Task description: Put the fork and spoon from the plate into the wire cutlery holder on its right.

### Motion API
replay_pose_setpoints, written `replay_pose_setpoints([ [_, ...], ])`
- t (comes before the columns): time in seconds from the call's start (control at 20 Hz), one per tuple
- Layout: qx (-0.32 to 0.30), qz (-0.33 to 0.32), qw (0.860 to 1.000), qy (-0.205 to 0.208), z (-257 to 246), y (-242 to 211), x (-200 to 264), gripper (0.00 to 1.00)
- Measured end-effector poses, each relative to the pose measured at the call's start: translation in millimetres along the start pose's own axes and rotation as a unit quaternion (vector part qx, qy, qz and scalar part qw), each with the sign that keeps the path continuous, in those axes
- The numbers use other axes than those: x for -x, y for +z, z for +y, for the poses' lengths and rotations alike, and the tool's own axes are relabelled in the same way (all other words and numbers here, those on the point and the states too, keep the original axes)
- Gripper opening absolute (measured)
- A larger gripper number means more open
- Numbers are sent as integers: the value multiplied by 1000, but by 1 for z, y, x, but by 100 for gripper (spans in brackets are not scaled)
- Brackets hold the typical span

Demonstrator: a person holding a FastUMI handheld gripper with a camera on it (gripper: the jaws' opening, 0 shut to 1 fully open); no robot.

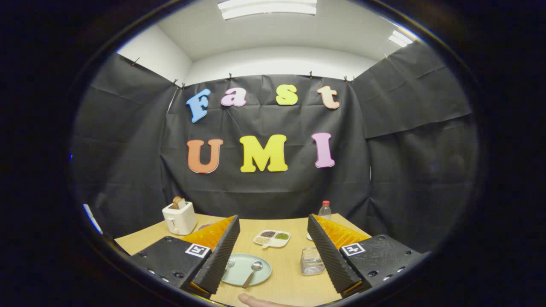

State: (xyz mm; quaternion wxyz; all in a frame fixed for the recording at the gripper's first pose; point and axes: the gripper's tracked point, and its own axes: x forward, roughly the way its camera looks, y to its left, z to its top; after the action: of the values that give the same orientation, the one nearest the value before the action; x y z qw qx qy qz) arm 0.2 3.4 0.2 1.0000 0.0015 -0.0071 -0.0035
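A pale green plate (241, 273) lies on the wooden table, just ahead of my left finger. On it rests a metal spoon (254, 271) near the middle, and a fork (229, 265) partly hidden by the left finger. The wire cutlery holder (311, 261) stands to the plate's right, close beside my right finger. My gripper (273, 238) hovers above the table, open wide, with nothing between its fingers.
A white toaster (179, 217) with a slice of bread stands at the back left. A white divided dish (272, 238) of grains sits beyond the plate. A water bottle (324, 210) stands at the back right. A person's hand (260, 301) rests at the table's near edge.
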Motion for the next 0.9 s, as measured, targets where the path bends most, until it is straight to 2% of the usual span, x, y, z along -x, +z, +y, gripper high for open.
replay_pose_setpoints([
  [0.45,8,36,999,-9,10,-27,-19,95],
  [0.9,25,145,989,-17,31,-107,-62,96],
])
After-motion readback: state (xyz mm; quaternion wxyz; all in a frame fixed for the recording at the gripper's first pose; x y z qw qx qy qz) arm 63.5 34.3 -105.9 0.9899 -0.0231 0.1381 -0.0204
